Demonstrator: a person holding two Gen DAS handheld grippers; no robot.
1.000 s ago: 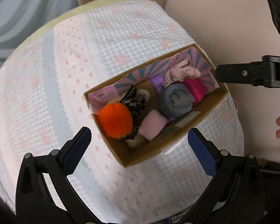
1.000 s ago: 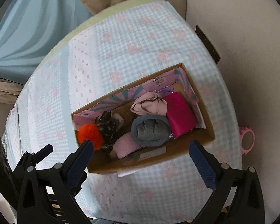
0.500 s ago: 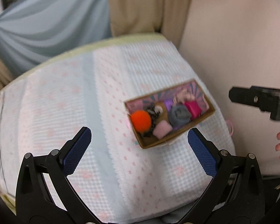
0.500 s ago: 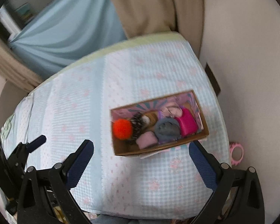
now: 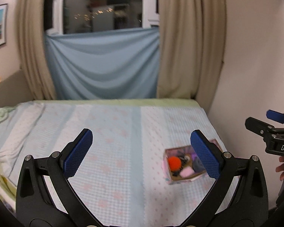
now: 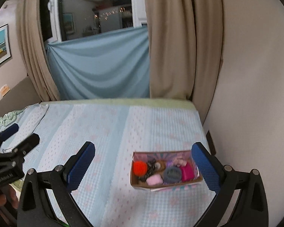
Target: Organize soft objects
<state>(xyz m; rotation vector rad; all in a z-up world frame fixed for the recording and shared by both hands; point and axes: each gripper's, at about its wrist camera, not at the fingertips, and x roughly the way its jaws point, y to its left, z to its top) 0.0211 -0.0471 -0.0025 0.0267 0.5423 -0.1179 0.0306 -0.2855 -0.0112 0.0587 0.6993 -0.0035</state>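
Observation:
A cardboard box [image 6: 136, 184] with a patterned lining sits on the bed near its right side, holding an orange pompom [image 6: 140, 168], a grey rolled cloth [image 6: 172, 173], a magenta item [image 6: 187, 172], a pale pink roll [image 6: 154, 180] and a dark scrunchie. The same box [image 5: 177, 178] shows in the left wrist view, partly behind my right finger pad. My left gripper [image 5: 142, 152] is open and empty, well back from the box. My right gripper [image 6: 144, 166] is open and empty too, raised above the bed with the box between its fingers in view.
The bed [image 6: 108, 132] has a pale blue checked cover. A green cloth [image 6: 6, 119] lies at its left edge. Beige curtains [image 6: 170, 47] and a blue sheet [image 6: 100, 66] hang behind; a wall [image 6: 246, 75] closes the right side.
Both grippers have pulled far back and tilted up from the box. The box now looks small, and the window and curtains have come into view.

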